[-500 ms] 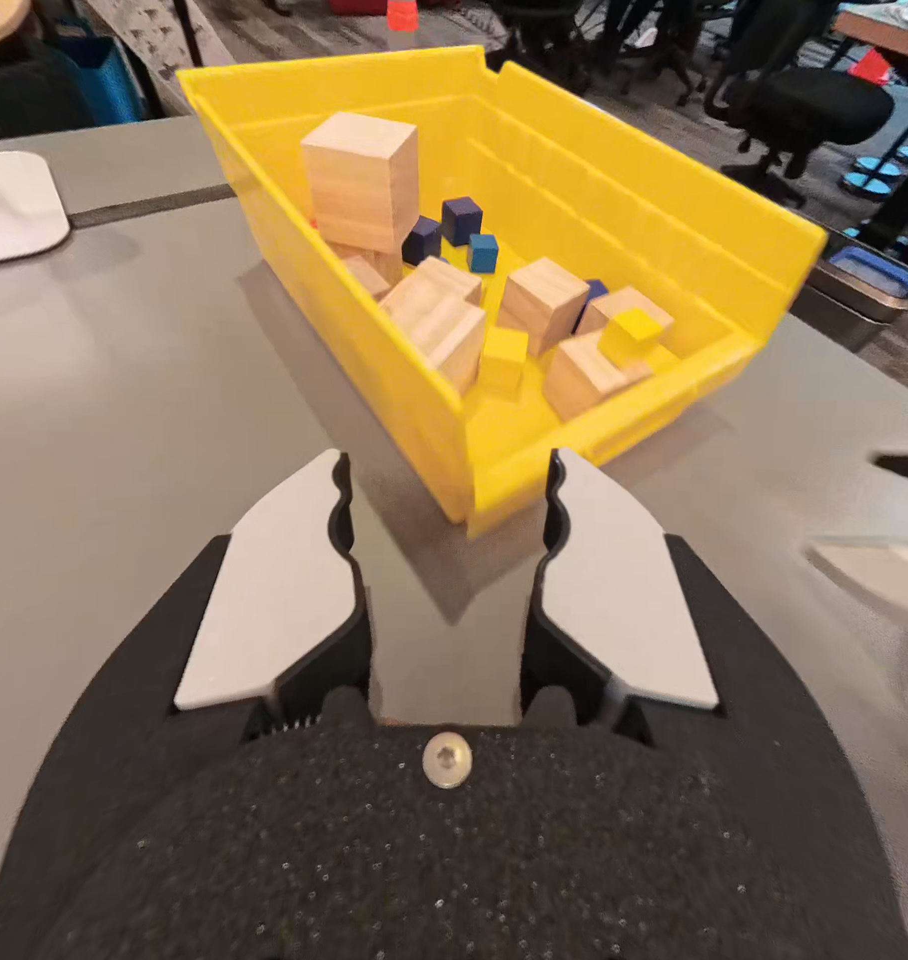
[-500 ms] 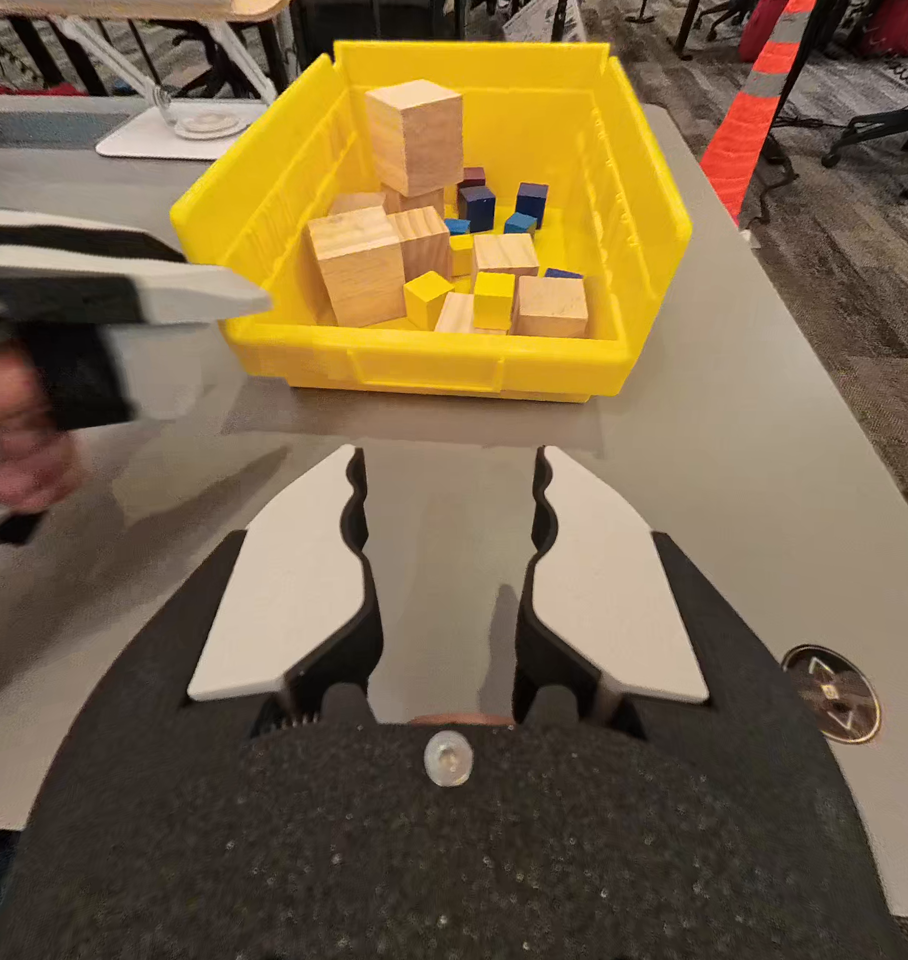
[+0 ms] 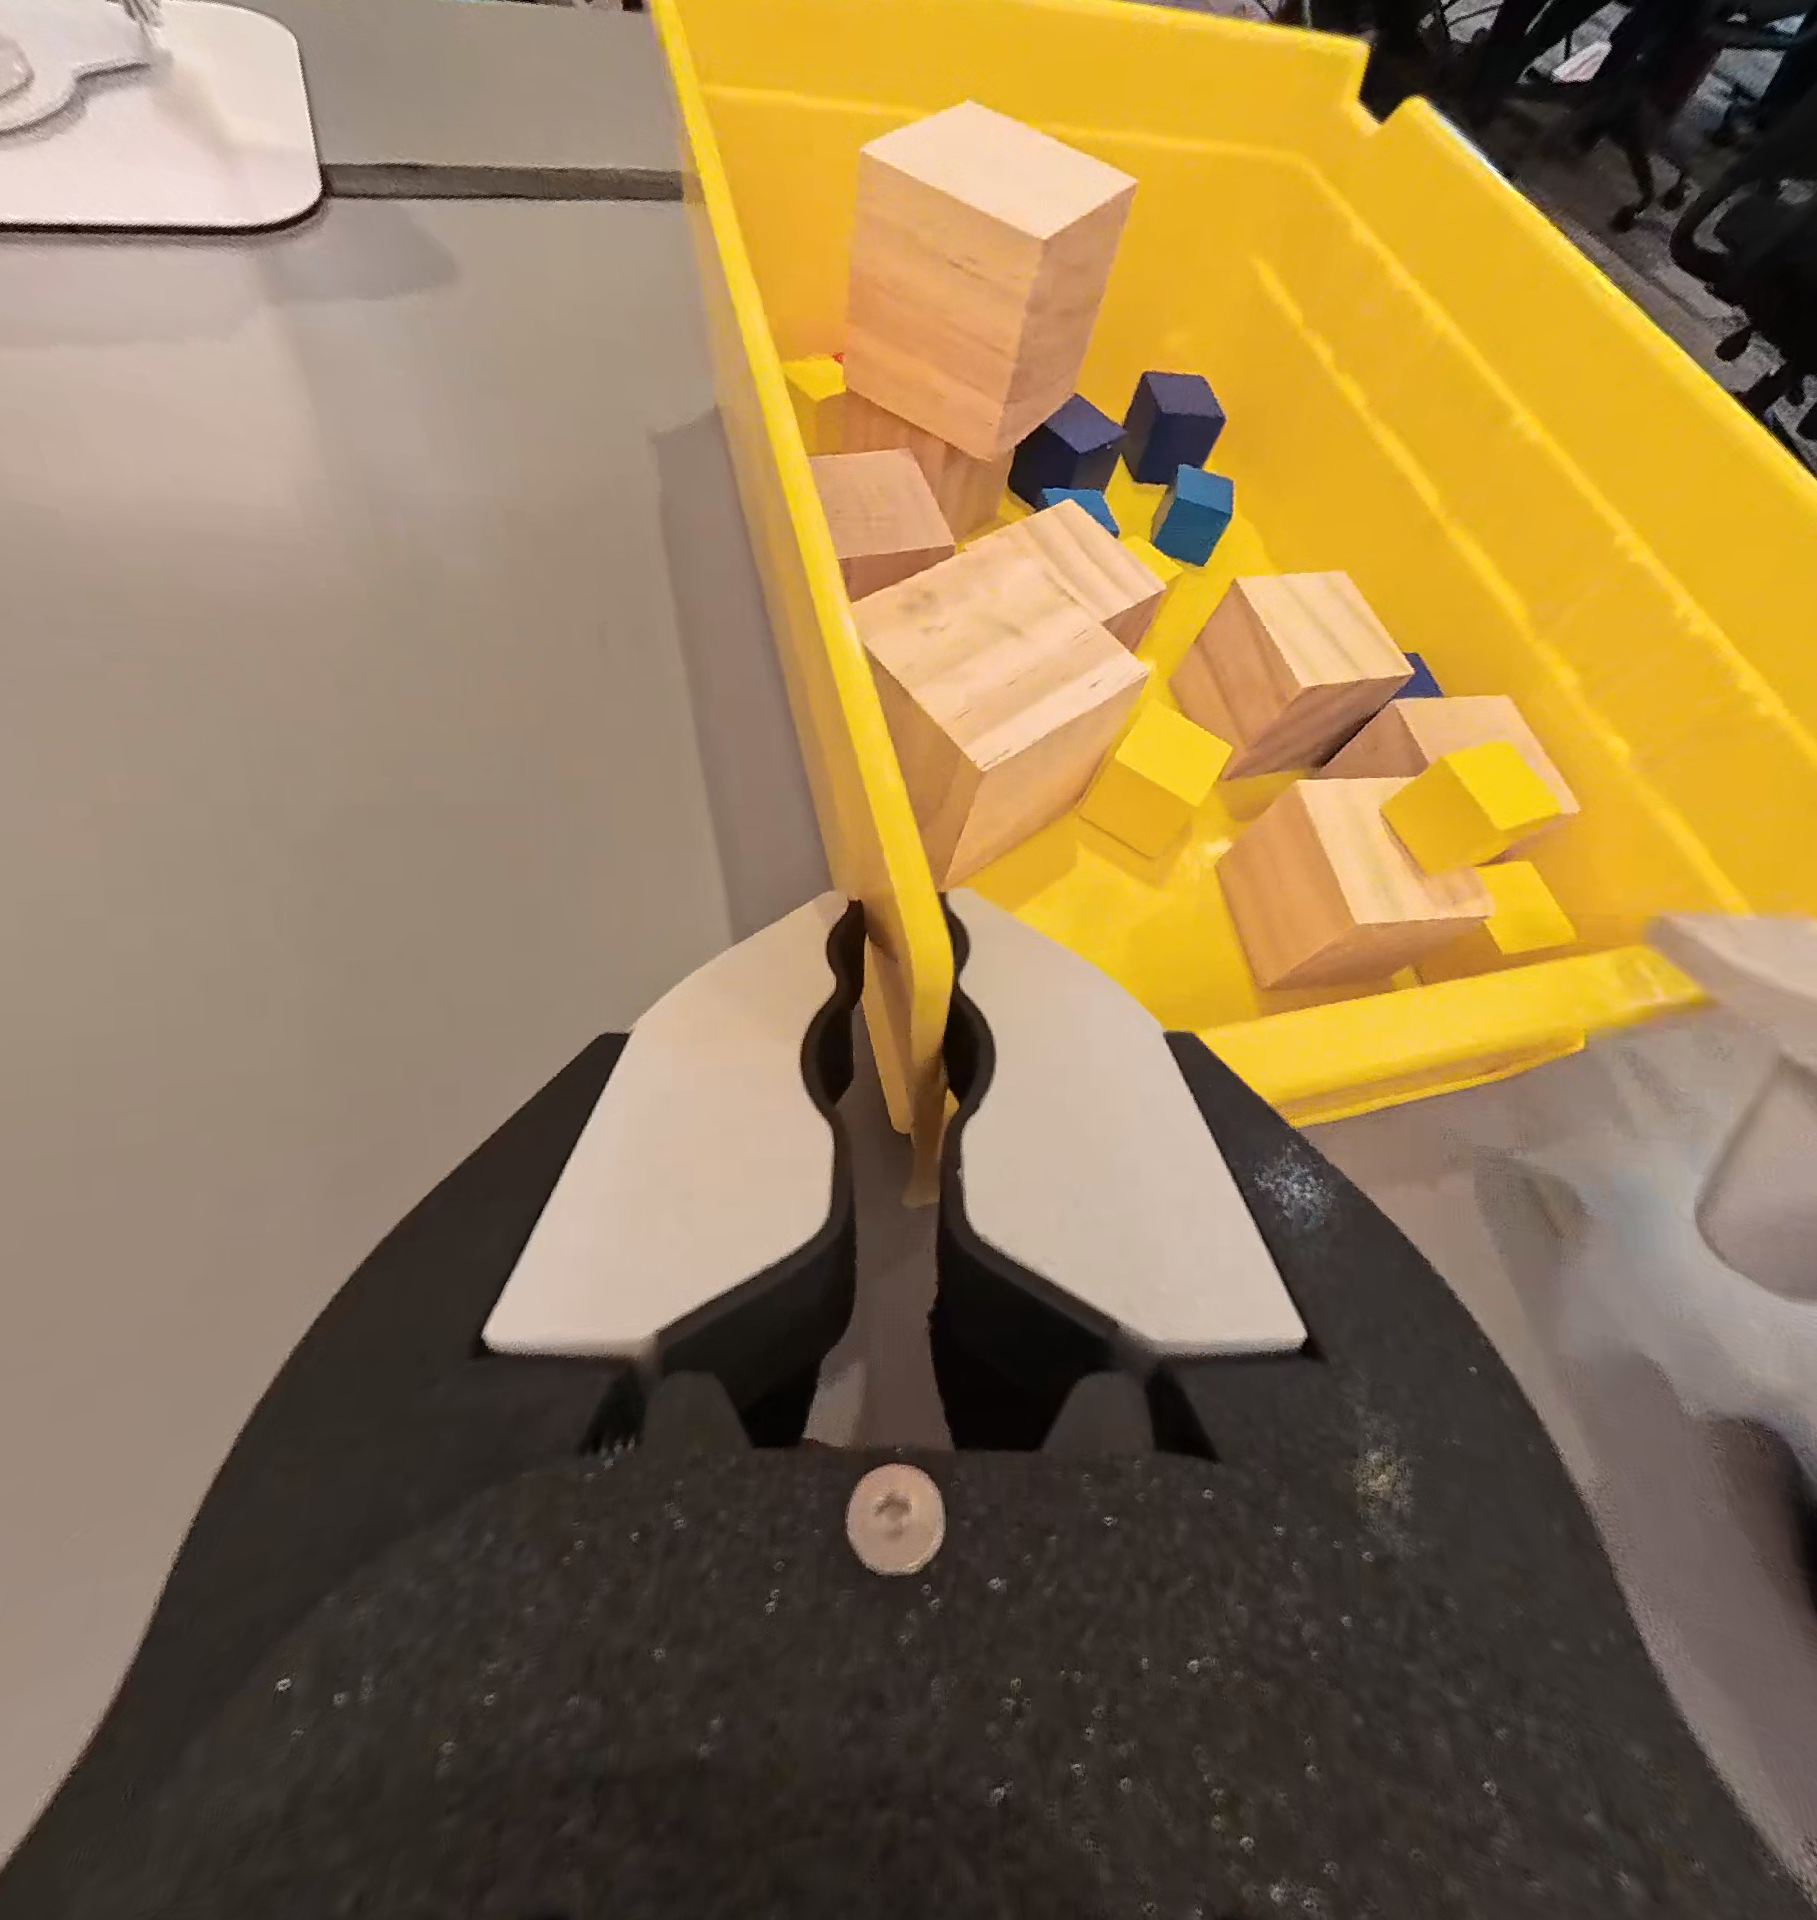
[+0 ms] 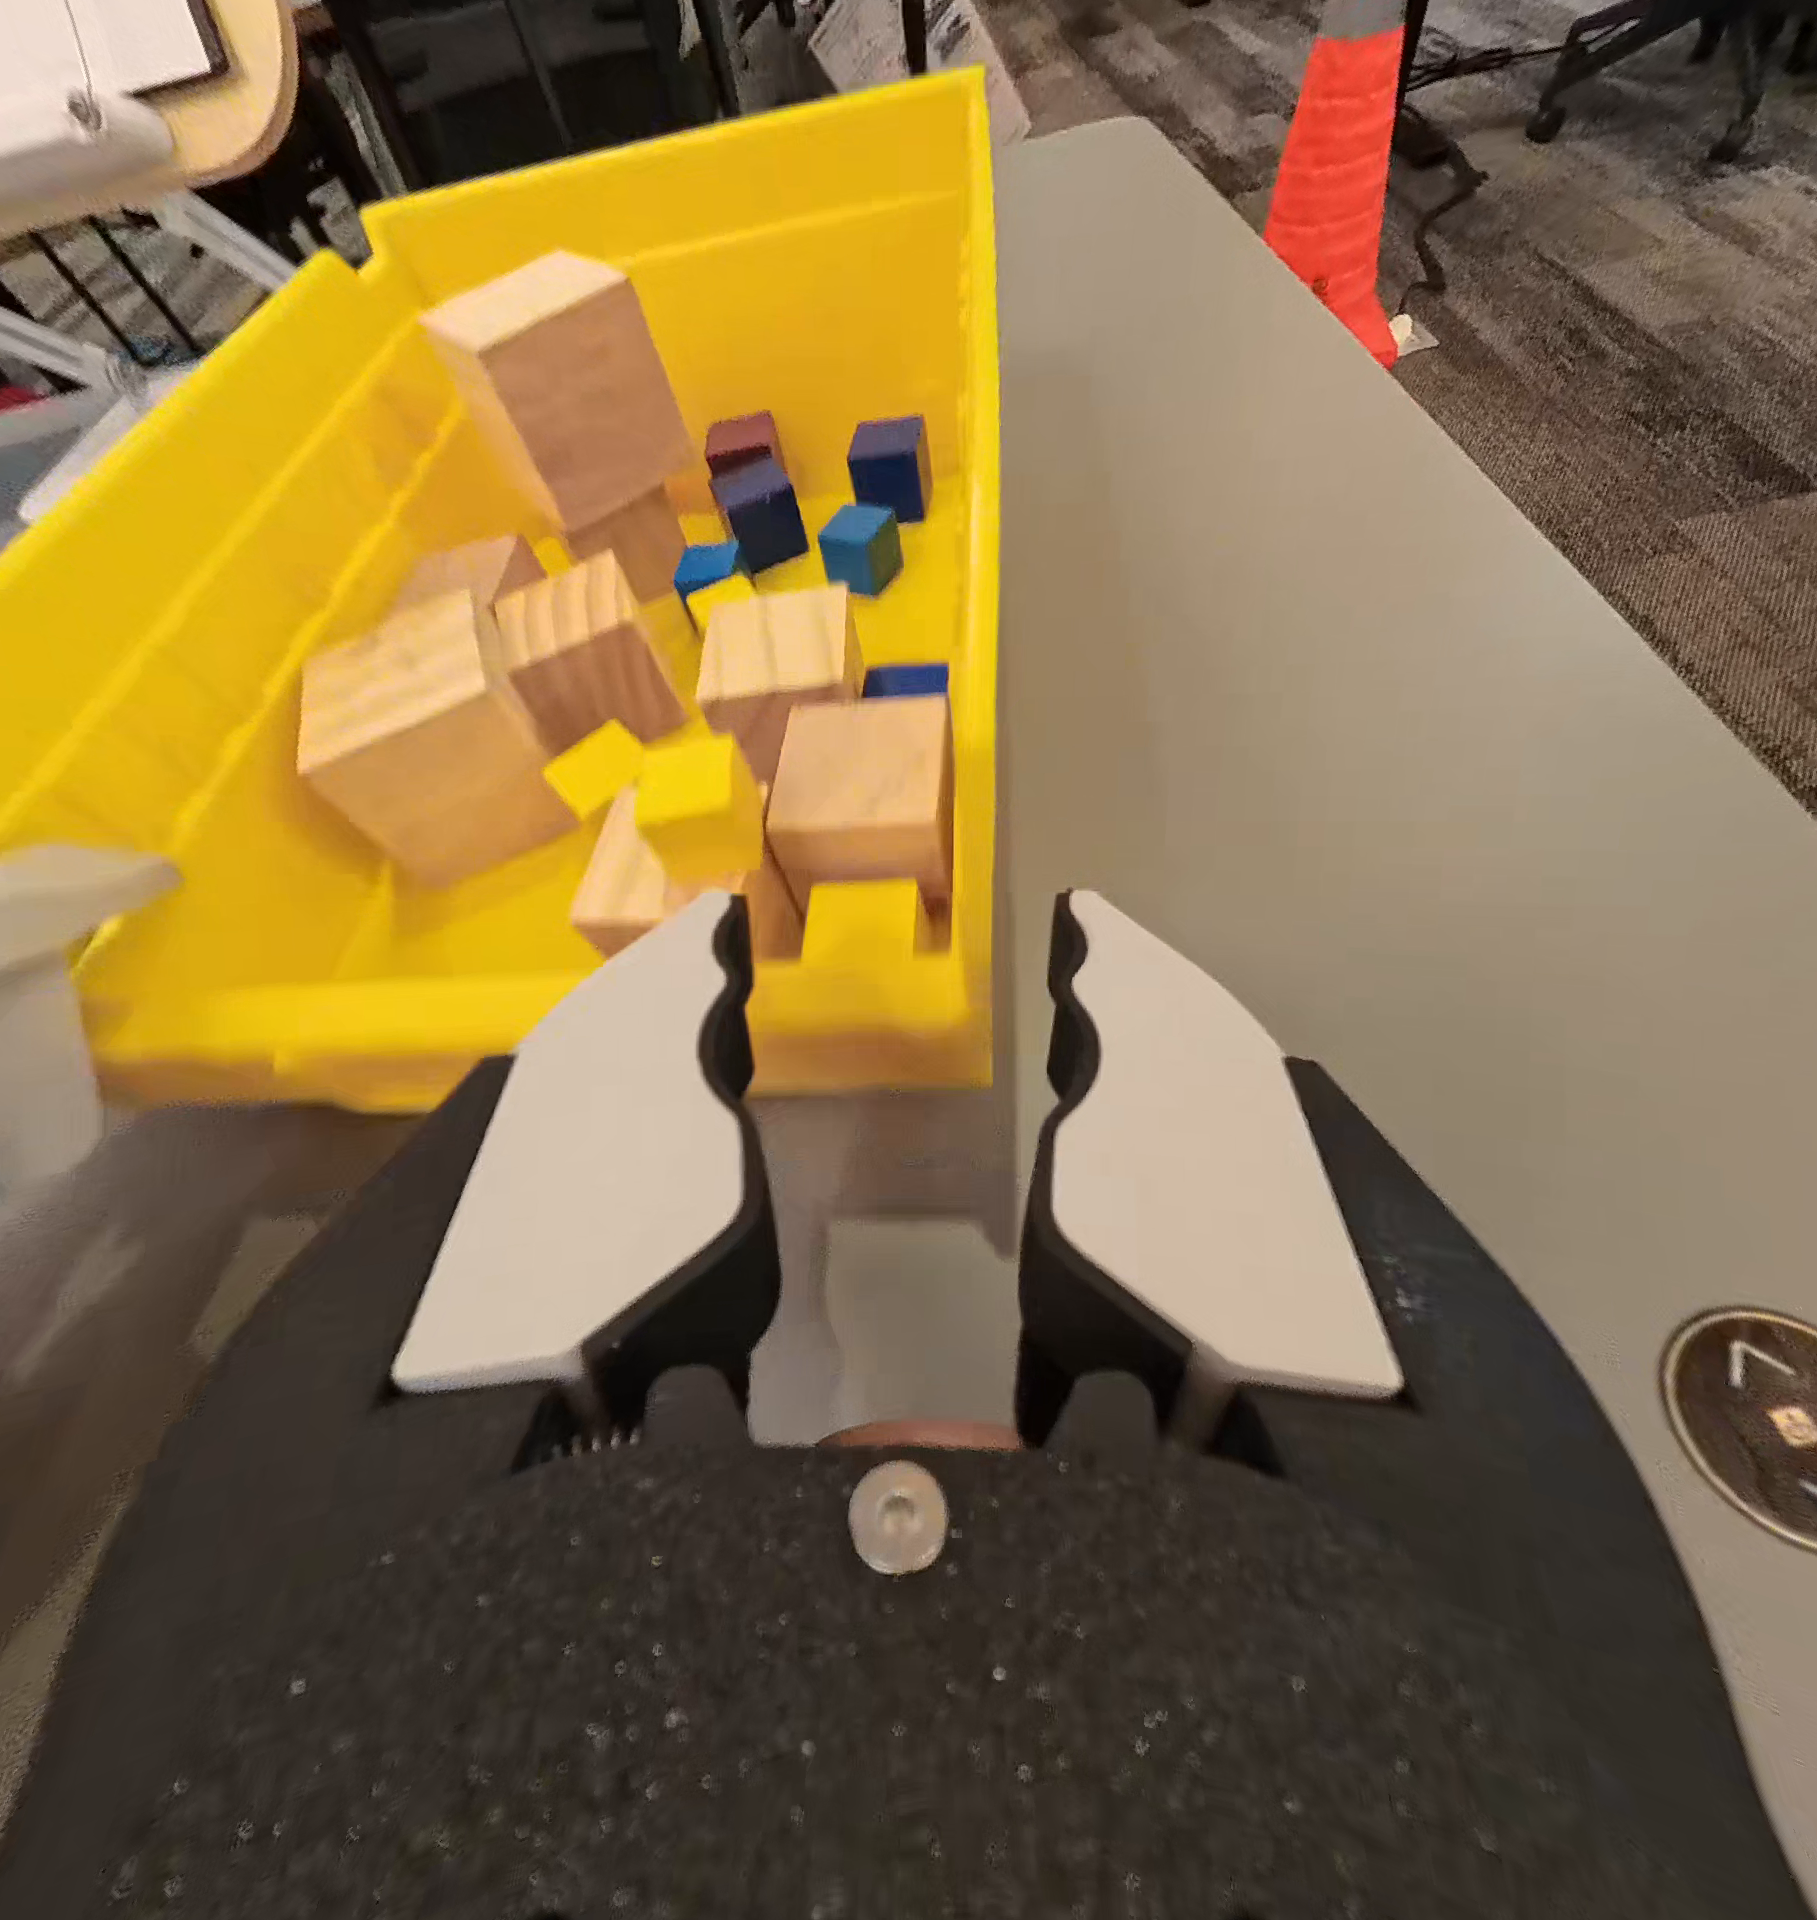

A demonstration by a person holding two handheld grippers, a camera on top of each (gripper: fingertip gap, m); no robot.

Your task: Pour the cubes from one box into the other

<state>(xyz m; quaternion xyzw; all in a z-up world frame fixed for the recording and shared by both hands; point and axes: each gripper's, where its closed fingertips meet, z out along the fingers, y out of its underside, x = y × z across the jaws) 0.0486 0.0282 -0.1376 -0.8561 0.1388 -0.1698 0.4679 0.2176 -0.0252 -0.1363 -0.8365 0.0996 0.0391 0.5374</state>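
No words, brand names or numbers can be read anywhere in either view. The yellow box (image 4: 675,239), the wooden and painted cubes (image 3: 987,270) inside it and the white finger plates of both hand-held grippers carry no print. The only sign-like marks sit on a round dark disc (image 4: 1777,1434) with a pale ring, set flush in the grey bench (image 4: 1299,727) at the near right of the right wrist view: two pale arrowhead shapes and a small square in the middle, with no letters that can be made out. The orange cone (image 4: 1335,177) on the far floor shows no legible marking.
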